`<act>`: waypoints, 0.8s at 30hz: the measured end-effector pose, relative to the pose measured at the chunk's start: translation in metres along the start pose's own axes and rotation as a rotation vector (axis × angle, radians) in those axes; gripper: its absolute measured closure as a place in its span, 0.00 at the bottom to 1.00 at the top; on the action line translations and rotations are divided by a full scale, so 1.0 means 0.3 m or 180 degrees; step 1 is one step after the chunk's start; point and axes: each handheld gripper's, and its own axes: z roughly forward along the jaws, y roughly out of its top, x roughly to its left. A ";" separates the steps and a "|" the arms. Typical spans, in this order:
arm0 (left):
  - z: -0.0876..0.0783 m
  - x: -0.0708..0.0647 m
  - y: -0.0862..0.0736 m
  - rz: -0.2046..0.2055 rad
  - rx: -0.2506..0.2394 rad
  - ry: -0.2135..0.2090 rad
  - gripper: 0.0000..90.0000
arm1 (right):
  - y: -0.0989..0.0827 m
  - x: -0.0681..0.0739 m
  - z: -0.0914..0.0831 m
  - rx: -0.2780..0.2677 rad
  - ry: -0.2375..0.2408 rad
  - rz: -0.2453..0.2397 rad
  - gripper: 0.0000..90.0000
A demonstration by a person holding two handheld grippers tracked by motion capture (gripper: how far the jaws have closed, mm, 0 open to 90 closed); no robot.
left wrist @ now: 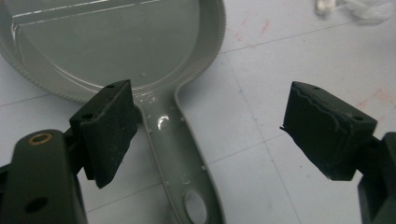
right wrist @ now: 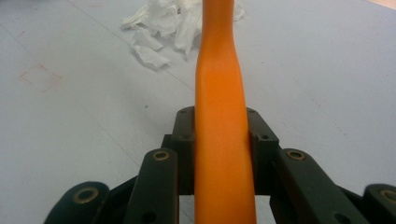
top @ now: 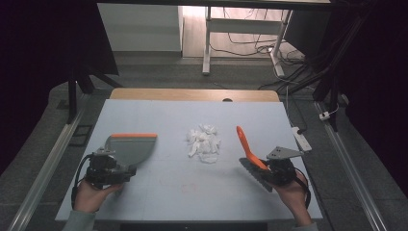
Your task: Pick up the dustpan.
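My right gripper (right wrist: 219, 140) lay nearest the lens, its two black jaws clamped against either side of the orange handle of the brush (right wrist: 219, 116). In the high view that brush (top: 246, 144) stood tilted in my right hand, the handle pointing up and away from me and the dark bristle head low beside the gripper (top: 276, 168), near the table's right edge.

My left gripper (left wrist: 205, 135) had its jaws spread wide, pressing on nothing. The grey handle of the dustpan (left wrist: 177, 154) ran between them, close against one pad and well apart from the other; whether that pad touched it I could not tell. The pan's bowl (left wrist: 116, 42) was bare inside, holding no scraps, with only light glinting off its smooth grey floor. From above, the dustpan (top: 132, 147) lay flat on the pale blue table (top: 192, 192) at my left, its orange lip turned to the far side and its handle toward my left gripper (top: 108, 168).

The pile of crumpled white paper scraps (top: 204, 142) sat on the table between the dustpan and the brush, touching neither, nearer the brush handle's tip.
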 end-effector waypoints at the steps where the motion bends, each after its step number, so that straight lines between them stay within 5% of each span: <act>1: 0.000 0.000 0.000 0.0000 0.0000 0.0000 0.21 | 0.000 0.000 0.000 0.0001 0.0000 -0.0007 0.78; 7: 0.041 0.041 -0.017 -0.0196 0.0139 0.0020 0.21 | 0.000 -0.001 0.002 0.0006 -0.0006 -0.0007 0.78; 24: 0.100 0.074 -0.025 -0.0392 0.0218 0.0013 0.26 | -0.005 -0.002 0.007 0.0040 -0.0027 -0.0026 0.78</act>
